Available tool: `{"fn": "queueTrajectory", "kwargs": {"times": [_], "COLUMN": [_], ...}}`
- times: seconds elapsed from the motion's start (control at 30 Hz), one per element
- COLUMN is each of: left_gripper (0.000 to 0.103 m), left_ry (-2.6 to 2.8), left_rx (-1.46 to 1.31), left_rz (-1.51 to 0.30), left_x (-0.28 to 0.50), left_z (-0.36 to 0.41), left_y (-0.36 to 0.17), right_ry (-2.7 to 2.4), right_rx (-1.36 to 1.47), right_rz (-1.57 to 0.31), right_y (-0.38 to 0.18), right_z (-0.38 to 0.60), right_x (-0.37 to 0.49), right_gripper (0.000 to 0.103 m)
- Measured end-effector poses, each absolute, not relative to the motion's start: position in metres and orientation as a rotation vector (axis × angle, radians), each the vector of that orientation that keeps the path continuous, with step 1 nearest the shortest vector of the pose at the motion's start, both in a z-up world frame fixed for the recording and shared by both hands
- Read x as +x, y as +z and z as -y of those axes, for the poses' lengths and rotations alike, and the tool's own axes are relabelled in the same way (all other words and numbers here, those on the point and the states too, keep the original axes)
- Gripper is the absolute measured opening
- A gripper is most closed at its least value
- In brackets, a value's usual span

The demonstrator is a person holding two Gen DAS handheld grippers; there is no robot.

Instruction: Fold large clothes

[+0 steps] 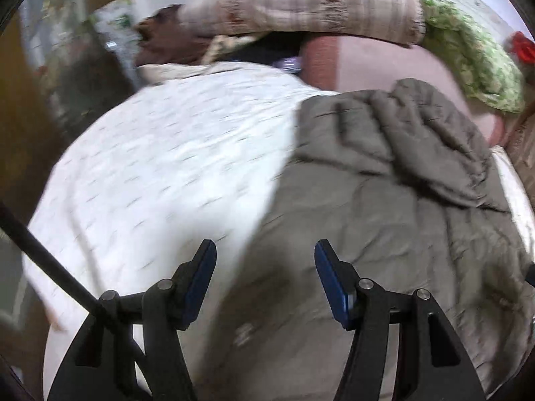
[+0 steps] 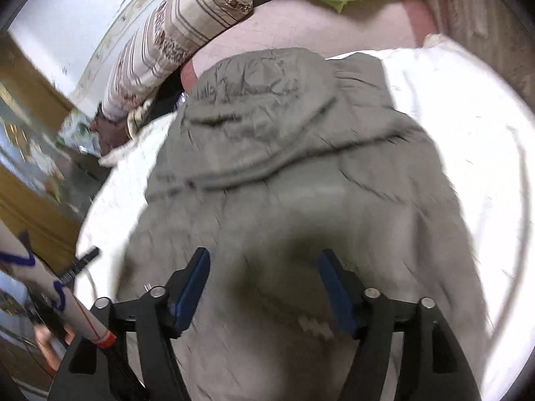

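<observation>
A bed (image 1: 140,167) fills most of both views, covered by a white sheet with a faint scattered pattern (image 2: 468,140). Motion blur softens both pictures, so fine detail is hard to read.

On the sheet lies the task's garment, a grey-olive hooded jacket (image 2: 284,193) of padded, creased fabric. In the right wrist view it lies spread out with the hood (image 2: 260,100) at the far end, towards the head of the bed, and the body reaching down under the camera. In the left wrist view the same jacket (image 1: 384,207) covers the right half of the bed, rumpled into folds at its far end, with bare sheet to the left of it.

Beyond the jacket a pinkish bed cover (image 1: 384,63) shows, and on it a striped pillow (image 1: 301,0) with brown patterned bands. A green-and-white patterned quilt (image 1: 474,56) is bunched beside the pillow. Brown wooden furniture (image 2: 36,214) stands at the left side of the bed.

The left gripper (image 1: 265,267) hangs above the edge where jacket meets sheet, its blue-padded jaws spread with nothing between them. The right gripper (image 2: 264,277) hangs over the jacket's body, jaws also spread wide and holding nothing, the fabric visibly below them rather than pinched. At the lower left of the right wrist view a sleeve (image 2: 50,287) with a blue pattern appears.
</observation>
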State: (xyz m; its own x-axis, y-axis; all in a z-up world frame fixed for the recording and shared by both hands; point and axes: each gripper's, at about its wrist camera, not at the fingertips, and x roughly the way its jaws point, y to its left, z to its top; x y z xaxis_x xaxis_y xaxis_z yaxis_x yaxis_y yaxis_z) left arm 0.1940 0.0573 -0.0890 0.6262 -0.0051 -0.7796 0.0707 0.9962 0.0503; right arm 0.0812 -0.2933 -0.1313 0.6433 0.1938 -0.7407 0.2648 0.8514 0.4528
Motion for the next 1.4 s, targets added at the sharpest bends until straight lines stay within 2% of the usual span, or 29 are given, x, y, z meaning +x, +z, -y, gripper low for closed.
{"fn": "queueTrajectory", "kwargs": {"times": [0.13,0.37,0.77,1.13,1.4], "left_gripper": [0.060,0.060,0.060,0.060,0.060], "left_ry": [0.088,0.121,0.059,-0.001,-0.110], "left_rx": [0.137,0.214,0.224,0.151,-0.014], "left_rz": [-0.869,-0.891,-0.894,-0.962,-1.034], "left_x": [0.164,0.126,0.105,0.117,0.167], "left_z": [-0.089,-0.101,-0.090,-0.094,-0.129], "left_y": [-0.101,-0.121,-0.122,-0.131,-0.139], "right_ry": [-0.112,-0.257,-0.450,-0.457,-0.390], "right_rx": [0.470,0.414,0.534,0.710,0.865], "right_rz": [-0.914,-0.912,-0.889,-0.879,-0.853], "right_y": [-0.134,-0.132,-0.136,-0.157,-0.173], "right_z": [0.287,0.289,0.341,0.375,0.396], "right_x": [0.036,-0.017,-0.077,-0.093,-0.083], "right_gripper": [0.076,0.079,0.083,0.088,0.089]}}
